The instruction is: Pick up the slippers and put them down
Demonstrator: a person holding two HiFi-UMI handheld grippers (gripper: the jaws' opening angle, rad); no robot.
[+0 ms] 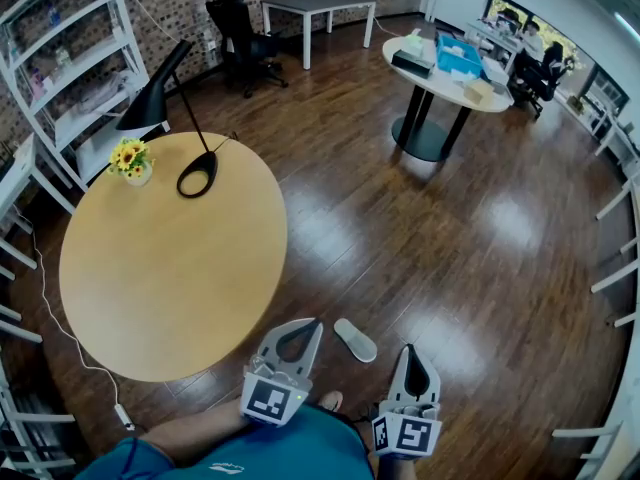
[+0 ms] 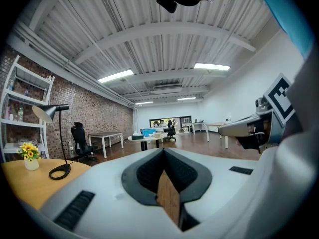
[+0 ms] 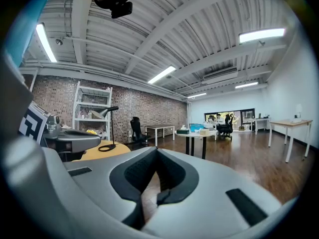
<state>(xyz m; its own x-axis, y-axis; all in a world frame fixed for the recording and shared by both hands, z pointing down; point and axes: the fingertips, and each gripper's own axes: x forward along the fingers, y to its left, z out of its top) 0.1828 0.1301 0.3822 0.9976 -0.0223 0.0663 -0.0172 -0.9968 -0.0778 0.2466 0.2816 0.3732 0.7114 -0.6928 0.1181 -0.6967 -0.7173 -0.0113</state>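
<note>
Left tongs [image 1: 316, 322] and right tongs [image 1: 408, 349] point level, jaws closed, empty.

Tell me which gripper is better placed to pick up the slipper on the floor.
Left, narrowly. In the head view the slipper lies between both grippers, but the left gripper looks closer to it than the right gripper. Both are shut and must open first.

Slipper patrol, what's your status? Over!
Left gripper shut, empty. Right gripper shut, empty. Slipper on floor between them, untouched. Nothing blocking.
</note>
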